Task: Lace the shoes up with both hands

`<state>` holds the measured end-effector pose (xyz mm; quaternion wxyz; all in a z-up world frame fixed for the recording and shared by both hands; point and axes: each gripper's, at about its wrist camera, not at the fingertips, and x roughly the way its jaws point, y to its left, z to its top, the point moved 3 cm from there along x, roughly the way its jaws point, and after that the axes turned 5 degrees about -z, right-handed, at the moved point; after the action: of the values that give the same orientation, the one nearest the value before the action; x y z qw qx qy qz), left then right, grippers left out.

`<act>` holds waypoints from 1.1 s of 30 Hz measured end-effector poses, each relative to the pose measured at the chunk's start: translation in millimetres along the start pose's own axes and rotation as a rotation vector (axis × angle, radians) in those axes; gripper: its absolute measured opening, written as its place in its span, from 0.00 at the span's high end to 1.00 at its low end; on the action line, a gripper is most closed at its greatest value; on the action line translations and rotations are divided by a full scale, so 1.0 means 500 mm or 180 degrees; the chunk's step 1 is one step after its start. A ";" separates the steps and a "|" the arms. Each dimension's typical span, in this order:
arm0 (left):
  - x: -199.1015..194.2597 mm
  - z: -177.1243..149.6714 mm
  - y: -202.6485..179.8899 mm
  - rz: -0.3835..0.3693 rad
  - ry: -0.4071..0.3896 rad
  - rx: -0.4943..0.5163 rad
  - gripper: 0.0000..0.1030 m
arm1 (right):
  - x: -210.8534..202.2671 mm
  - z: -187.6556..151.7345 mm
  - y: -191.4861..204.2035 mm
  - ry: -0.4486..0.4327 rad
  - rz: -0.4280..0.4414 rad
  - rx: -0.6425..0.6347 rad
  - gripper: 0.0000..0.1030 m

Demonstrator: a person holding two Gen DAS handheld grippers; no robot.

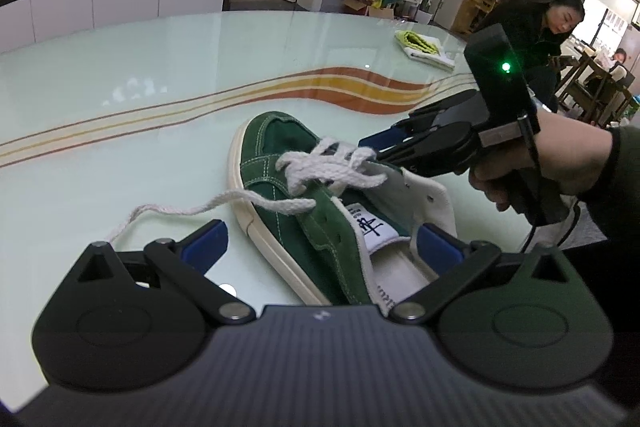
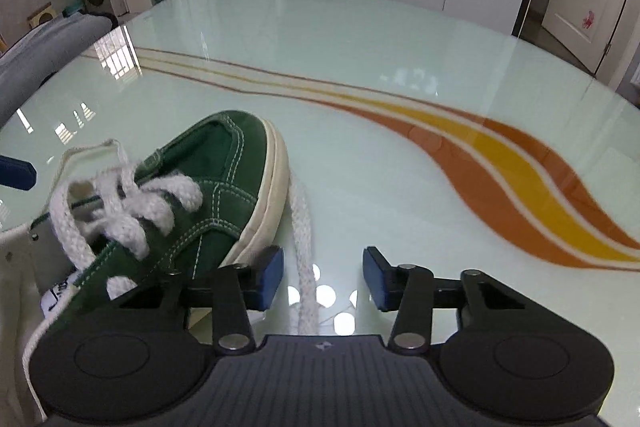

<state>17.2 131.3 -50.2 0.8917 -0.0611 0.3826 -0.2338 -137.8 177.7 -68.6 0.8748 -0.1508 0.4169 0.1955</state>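
Observation:
A green suede shoe [image 1: 296,183] with a white sole lies on the glass table [image 1: 160,75], toe pointing away. A white lace [image 1: 328,167] crosses its lower eyelets, and one loose end [image 1: 180,207] trails left over the table. My left gripper [image 1: 320,245] is open wide, with its blue pads [image 1: 206,241] on either side of the shoe's heel end. My right gripper [image 2: 324,279], also open, sits beside the toe of the shoe [image 2: 208,179]. A lace strand [image 2: 304,255] lies on the table between its pads, unclamped. In the left wrist view a hand holds the right gripper [image 1: 380,135] at the laces.
A folded yellow-green and white cloth [image 1: 424,47] lies on the far right of the table. A person [image 1: 552,27] sits beyond that edge. Orange and yellow stripes [image 2: 500,155] run across the glass. A grey chair back [image 2: 48,43] stands by the table's left edge.

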 end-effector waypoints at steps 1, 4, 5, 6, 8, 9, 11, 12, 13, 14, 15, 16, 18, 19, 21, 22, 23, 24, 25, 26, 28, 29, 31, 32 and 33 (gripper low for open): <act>0.002 -0.001 -0.002 -0.0001 0.0013 0.0002 0.00 | 0.001 0.008 0.005 -0.0002 -0.0002 0.0002 0.61; 0.005 -0.001 -0.007 -0.0012 0.0024 0.0009 0.00 | 0.013 0.005 -0.003 -0.0075 -0.0125 0.0136 0.99; 0.005 0.000 -0.008 -0.0030 0.0025 -0.0003 0.00 | 0.012 0.003 -0.013 -0.0064 -0.0299 0.0215 0.99; 0.006 0.001 -0.007 -0.0050 0.0023 -0.0019 0.00 | 0.012 0.003 -0.020 -0.0060 -0.0341 0.0269 0.99; 0.006 0.004 -0.006 -0.0114 0.0004 -0.0085 0.00 | 0.010 0.000 -0.041 -0.0066 -0.0414 0.0460 1.00; 0.006 0.006 -0.007 -0.0122 -0.0012 -0.0100 0.01 | 0.006 -0.003 -0.052 -0.0095 -0.0448 0.0559 1.00; 0.007 0.010 -0.011 -0.0098 -0.0046 -0.0086 0.06 | -0.010 -0.011 -0.081 -0.0212 -0.0535 0.0800 1.00; 0.008 0.010 -0.011 -0.0091 -0.0052 -0.0090 0.18 | -0.024 -0.012 -0.096 -0.0303 -0.0560 0.0923 1.00; 0.010 0.011 -0.010 -0.0078 -0.0065 -0.0106 0.40 | -0.038 -0.013 -0.111 -0.0394 -0.0584 0.1047 1.00; 0.011 0.012 -0.009 -0.0067 -0.0072 -0.0120 0.52 | -0.051 -0.015 -0.126 -0.0486 -0.0609 0.1171 1.00; 0.015 0.012 -0.007 -0.0041 -0.0058 -0.0129 0.74 | -0.076 -0.016 -0.144 -0.0640 -0.0625 0.1340 1.00; 0.018 0.012 -0.007 -0.0037 -0.0055 -0.0129 0.78 | -0.081 -0.016 -0.148 -0.0675 -0.0633 0.1374 1.00; 0.022 0.011 -0.007 -0.0047 -0.0060 -0.0126 0.78 | -0.131 -0.016 -0.173 -0.0984 -0.0738 0.1571 1.00; 0.025 0.011 -0.008 -0.0044 -0.0058 -0.0118 0.78 | -0.140 -0.017 -0.179 -0.1058 -0.0764 0.1606 1.00; 0.029 0.010 -0.005 -0.0035 -0.0048 -0.0131 0.79 | -0.175 -0.021 -0.201 -0.1311 -0.0796 0.1815 1.00; 0.031 0.009 -0.003 -0.0015 -0.0035 -0.0136 0.79 | -0.188 -0.024 -0.211 -0.1403 -0.0794 0.1924 1.00; 0.034 0.008 -0.002 0.0016 -0.0013 -0.0130 0.79 | -0.197 -0.032 -0.227 -0.1469 -0.0764 0.2086 1.00; 0.036 0.006 0.000 0.0052 0.0014 -0.0123 0.79 | -0.199 -0.039 -0.241 -0.1499 -0.0764 0.2210 1.00; 0.038 0.004 0.002 0.0093 0.0041 -0.0106 0.78 | -0.187 -0.042 -0.252 -0.1514 -0.0797 0.2257 1.00; 0.039 0.003 0.005 0.0109 0.0053 -0.0103 0.78 | -0.190 -0.044 -0.260 -0.1542 -0.0883 0.2252 1.00; 0.038 0.002 0.010 0.0116 0.0058 -0.0114 0.74 | -0.195 -0.050 -0.275 -0.1599 -0.1057 0.2241 1.00; 0.038 0.001 0.011 0.0122 0.0055 -0.0116 0.74 | -0.197 -0.052 -0.280 -0.1613 -0.1063 0.2268 1.00; 0.036 0.001 0.013 0.0144 0.0044 -0.0126 0.66 | -0.191 -0.050 -0.275 -0.1584 -0.0976 0.2211 1.00; 0.034 0.002 0.014 0.0150 0.0038 -0.0133 0.66 | -0.193 -0.045 -0.262 -0.1622 -0.0955 0.2108 1.00; 0.033 0.002 0.015 0.0151 0.0033 -0.0137 0.64 | -0.198 -0.044 -0.252 -0.1641 -0.0862 0.2044 1.00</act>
<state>30.7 130.2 -62.3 0.8935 -0.0700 0.3936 -0.2046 -150.8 36.2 9.0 0.9706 0.1293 0.2008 -0.0294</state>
